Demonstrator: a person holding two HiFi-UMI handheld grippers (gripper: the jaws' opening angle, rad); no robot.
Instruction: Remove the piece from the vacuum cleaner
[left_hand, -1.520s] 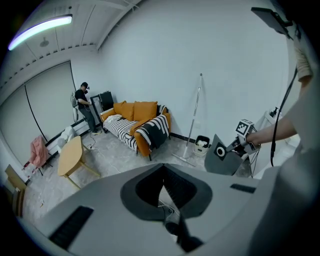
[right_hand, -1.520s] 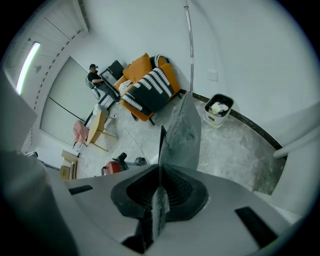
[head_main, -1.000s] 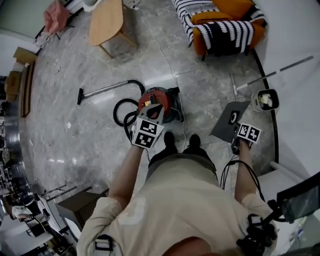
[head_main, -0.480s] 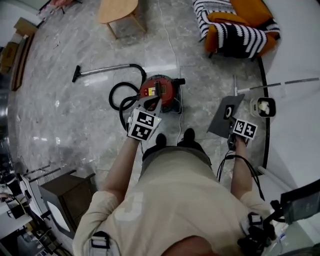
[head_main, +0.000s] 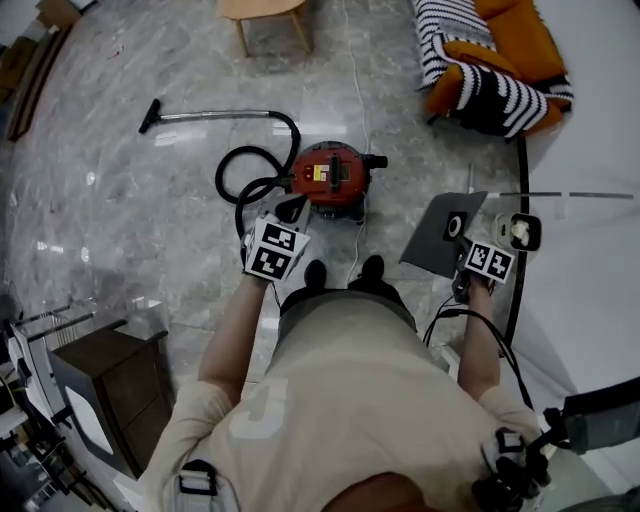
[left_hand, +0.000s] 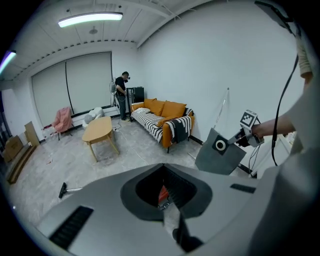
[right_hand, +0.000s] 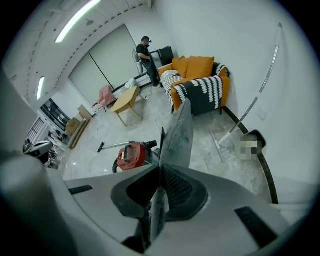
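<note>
Marble floor (head_main: 130, 240); grey bag (right_hand: 178, 134) clamped edge-on in right gripper (right_hand: 159, 172).

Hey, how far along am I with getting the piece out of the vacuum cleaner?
Done: the grey piece is out, held apart from the red vacuum cleaner. In hand: the right tongs are clamped on its edge, and the left tongs carry nothing. Left: probably only setting it down.

A living-room-like space: orange sofa (left_hand: 172, 108), wooden coffee table (left_hand: 97, 130), polished marble floor (head_main: 120, 230).
</note>
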